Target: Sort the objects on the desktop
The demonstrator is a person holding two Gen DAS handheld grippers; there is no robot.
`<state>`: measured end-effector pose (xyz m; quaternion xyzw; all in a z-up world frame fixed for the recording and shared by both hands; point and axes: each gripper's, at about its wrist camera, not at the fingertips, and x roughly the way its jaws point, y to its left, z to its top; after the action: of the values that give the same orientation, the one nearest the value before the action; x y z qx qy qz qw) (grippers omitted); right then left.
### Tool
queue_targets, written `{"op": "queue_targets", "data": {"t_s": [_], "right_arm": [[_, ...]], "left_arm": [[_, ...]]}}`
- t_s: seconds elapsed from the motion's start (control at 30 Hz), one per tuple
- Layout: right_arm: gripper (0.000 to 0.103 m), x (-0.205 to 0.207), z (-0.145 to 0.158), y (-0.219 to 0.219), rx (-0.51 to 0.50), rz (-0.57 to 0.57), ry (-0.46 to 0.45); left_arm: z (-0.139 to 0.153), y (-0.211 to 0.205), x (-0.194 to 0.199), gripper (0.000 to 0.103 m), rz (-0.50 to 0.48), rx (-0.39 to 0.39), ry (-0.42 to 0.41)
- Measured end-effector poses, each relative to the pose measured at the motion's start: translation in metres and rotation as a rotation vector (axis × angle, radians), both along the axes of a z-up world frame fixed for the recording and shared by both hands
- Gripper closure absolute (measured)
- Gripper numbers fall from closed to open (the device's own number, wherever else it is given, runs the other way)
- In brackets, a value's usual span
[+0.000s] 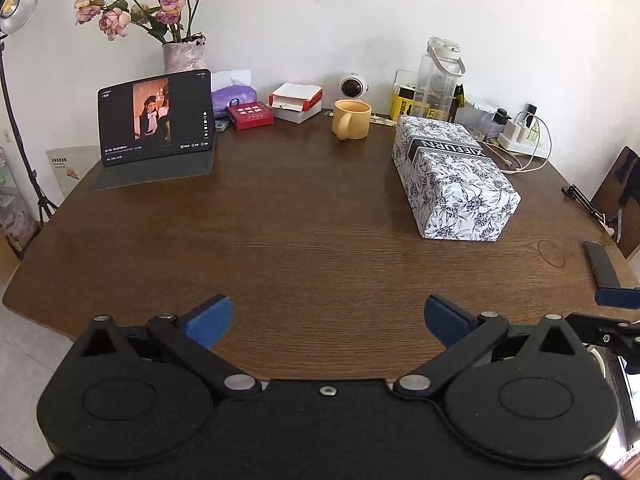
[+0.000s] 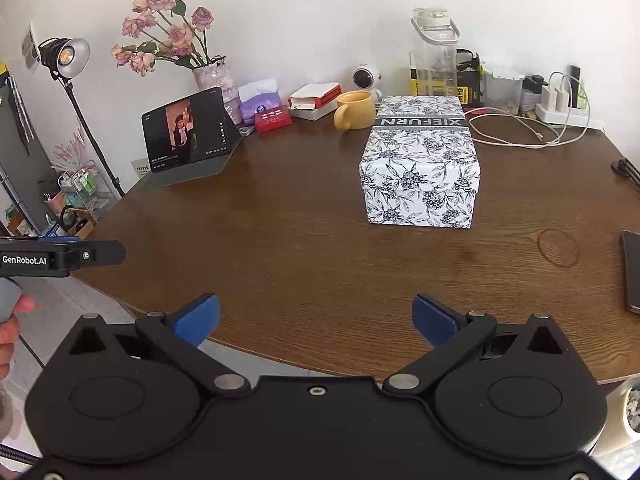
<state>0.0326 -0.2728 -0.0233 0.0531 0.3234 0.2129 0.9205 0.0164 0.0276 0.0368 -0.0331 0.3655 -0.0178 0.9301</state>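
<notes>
A floral black-and-white box [image 1: 454,176] [image 2: 420,164] lies on the brown table [image 1: 304,240] [image 2: 288,220], right of centre. A yellow mug [image 1: 351,119] [image 2: 355,110] stands behind it. Along the back wall sit a small red box [image 1: 250,116] [image 2: 273,119], a white-and-red box [image 1: 297,101] [image 2: 316,98] and a purple tissue pack [image 1: 233,95] [image 2: 258,102]. My left gripper [image 1: 328,320] hovers open over the table's near edge, holding nothing. My right gripper [image 2: 316,316] is open too, near the front edge, well short of the floral box.
A tablet [image 1: 156,116] [image 2: 188,130] playing video stands at the back left, with a flower vase [image 1: 184,56] [image 2: 212,76] behind. A clear jug [image 1: 438,76] [image 2: 434,58], power strip with cables [image 2: 560,114] and a phone [image 2: 632,272] occupy the right side. A lamp [image 2: 68,56] stands off the left.
</notes>
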Motion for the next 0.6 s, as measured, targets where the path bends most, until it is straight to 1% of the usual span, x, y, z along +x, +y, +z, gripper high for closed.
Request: {"op": "queue_targets", "data": {"t_s": [0.2, 0.6], "right_arm": [[0.000, 0.004, -0.001, 0.010, -0.014, -0.002, 0.012], [0.000, 0.003, -0.010, 0.017, -0.028, 0.003, 0.038]], "left_arm": [[-0.006, 0.003, 0.002, 0.000, -0.006, 0.006, 0.013], [-0.012, 0.005, 0.004, 0.000, -0.015, 0.003, 0.039]]}}
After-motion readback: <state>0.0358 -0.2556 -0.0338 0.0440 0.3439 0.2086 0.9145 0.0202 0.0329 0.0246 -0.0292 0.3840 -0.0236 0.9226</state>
